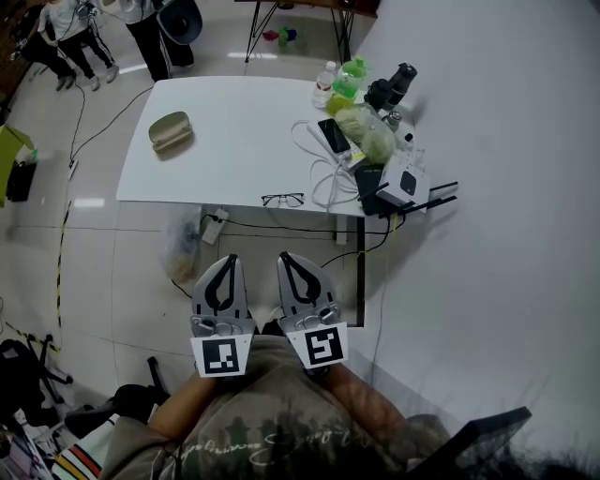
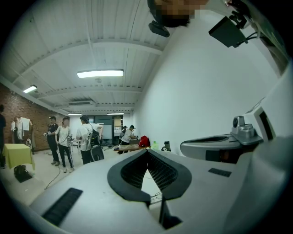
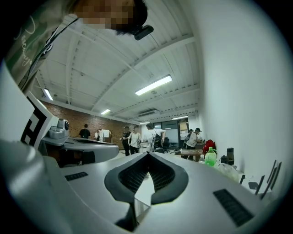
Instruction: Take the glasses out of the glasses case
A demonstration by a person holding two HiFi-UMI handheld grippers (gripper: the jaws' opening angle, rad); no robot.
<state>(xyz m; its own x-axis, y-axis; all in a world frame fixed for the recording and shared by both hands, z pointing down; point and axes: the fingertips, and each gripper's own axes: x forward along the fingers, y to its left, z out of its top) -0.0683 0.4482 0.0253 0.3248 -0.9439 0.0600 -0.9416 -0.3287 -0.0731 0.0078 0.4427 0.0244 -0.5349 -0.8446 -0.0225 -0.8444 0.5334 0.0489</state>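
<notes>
An olive glasses case [image 1: 171, 131] lies closed on the left part of the white table [image 1: 234, 112]. A pair of dark-framed glasses [image 1: 282, 199] rests unfolded near the table's front edge. My left gripper [image 1: 229, 260] and right gripper [image 1: 287, 257] are held side by side close to my body, short of the table and over the floor. Each is shut with nothing between its pads. In the left gripper view the tips [image 2: 147, 152] meet, and the right gripper view shows its tips [image 3: 147, 155] meeting too. Neither gripper touches the case or the glasses.
The table's right end is crowded with a phone [image 1: 333, 135], white cables [image 1: 323, 178], a green bottle [image 1: 348, 79], a clear bottle [image 1: 323, 84], a black device [image 1: 390, 88] and a white box [image 1: 403, 180]. A power strip [image 1: 214, 226] lies under the table. People [image 1: 150, 28] stand behind it. A white wall [image 1: 497, 187] runs along the right.
</notes>
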